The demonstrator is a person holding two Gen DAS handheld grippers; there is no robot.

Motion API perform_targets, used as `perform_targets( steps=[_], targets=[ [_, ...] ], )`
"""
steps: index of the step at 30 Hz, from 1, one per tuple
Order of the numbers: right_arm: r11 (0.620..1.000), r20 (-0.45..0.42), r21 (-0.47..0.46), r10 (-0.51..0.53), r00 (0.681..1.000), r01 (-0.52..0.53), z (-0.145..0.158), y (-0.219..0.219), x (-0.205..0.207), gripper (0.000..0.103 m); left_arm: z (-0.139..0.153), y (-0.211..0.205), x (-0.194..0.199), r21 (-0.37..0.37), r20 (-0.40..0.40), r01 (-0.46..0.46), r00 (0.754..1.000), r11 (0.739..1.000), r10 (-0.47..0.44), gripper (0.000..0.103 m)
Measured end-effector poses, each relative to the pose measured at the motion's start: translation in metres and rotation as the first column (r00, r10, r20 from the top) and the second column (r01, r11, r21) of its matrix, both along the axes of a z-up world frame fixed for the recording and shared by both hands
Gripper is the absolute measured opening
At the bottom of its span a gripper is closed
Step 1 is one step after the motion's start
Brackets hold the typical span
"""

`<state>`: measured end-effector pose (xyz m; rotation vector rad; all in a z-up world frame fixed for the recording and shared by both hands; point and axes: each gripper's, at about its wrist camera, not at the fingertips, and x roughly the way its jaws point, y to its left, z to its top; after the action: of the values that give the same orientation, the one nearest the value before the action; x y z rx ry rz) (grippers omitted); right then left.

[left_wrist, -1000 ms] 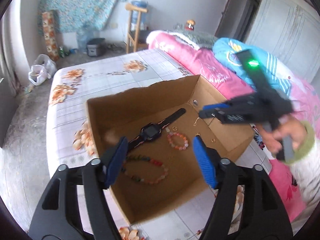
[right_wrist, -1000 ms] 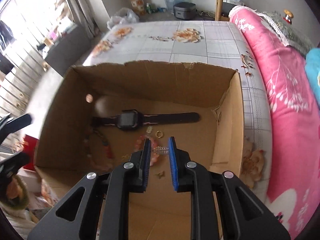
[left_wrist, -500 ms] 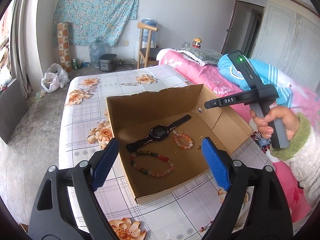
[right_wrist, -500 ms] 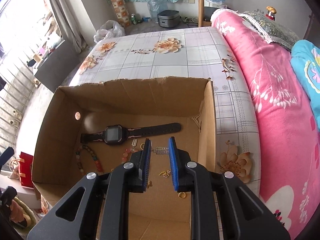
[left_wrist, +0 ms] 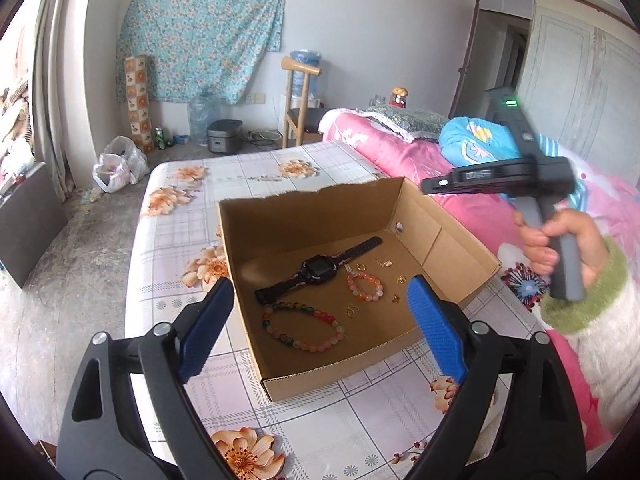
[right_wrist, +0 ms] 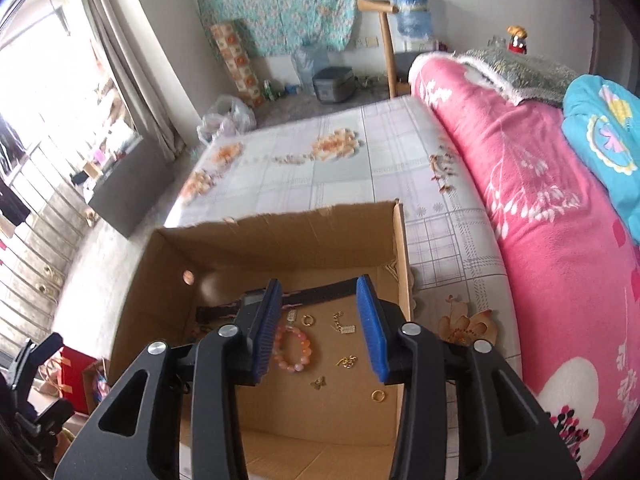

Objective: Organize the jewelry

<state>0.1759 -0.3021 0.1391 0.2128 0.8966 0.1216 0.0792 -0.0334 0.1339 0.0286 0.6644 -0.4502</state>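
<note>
You held both grippers above the cardboard box [left_wrist: 320, 216]. Your left gripper [left_wrist: 320, 320] was opening wide, nothing between its jaws; your right gripper [right_wrist: 324, 328] was opening too, gripping nothing. The watch [left_wrist: 316, 270], the bracelets and the small gold pieces lay on the box floor.

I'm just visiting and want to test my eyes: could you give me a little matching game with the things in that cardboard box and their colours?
Things:
1. watch
2. small bracelet
3. large bracelet
4. ring

Colours:
A. gold
B. mixed green, red and pink beads
C. black
D. orange-pink beads

Pairs: 1-C, 2-D, 3-B, 4-A
</note>
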Motion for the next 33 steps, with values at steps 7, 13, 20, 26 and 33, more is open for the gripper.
perform_targets(
  steps=[7,13,20,26,33],
  targets=[
    [0.996,0.207,-0.054,-0.054,0.977,0.066,0.033,0.022,-0.084,0.083,0.009,-0.009,-0.017,0.016,0.080,-0.047,0.996,0.999,0.045,0.095],
    [0.975,0.294,-0.153,-0.111,0.949,0.162,0.036,0.039,-0.137,0.096,0.006,-0.021,-0.024,0.024,0.061,-0.082,0.995,0.996,0.080,0.095],
    [0.942,0.287,-0.226,-0.177,0.942,0.246,0.019,0.043,-0.165,0.096,-0.005,-0.034,-0.031,0.089,0.047,-0.164,0.986,0.982,0.161,0.095],
    [0.954,0.319,-0.155,-0.198,0.927,0.257,0.016,0.030,-0.181,0.097,-0.011,-0.042,-0.028,0.117,0.019,-0.177,0.984,0.977,0.176,0.095],
    [0.970,0.075,-0.197,-0.127,0.989,0.140,-0.027,0.033,-0.159,0.096,-0.039,-0.049,-0.011,0.128,-0.153,-0.209,0.962,0.970,0.227,0.094]
  ],
)
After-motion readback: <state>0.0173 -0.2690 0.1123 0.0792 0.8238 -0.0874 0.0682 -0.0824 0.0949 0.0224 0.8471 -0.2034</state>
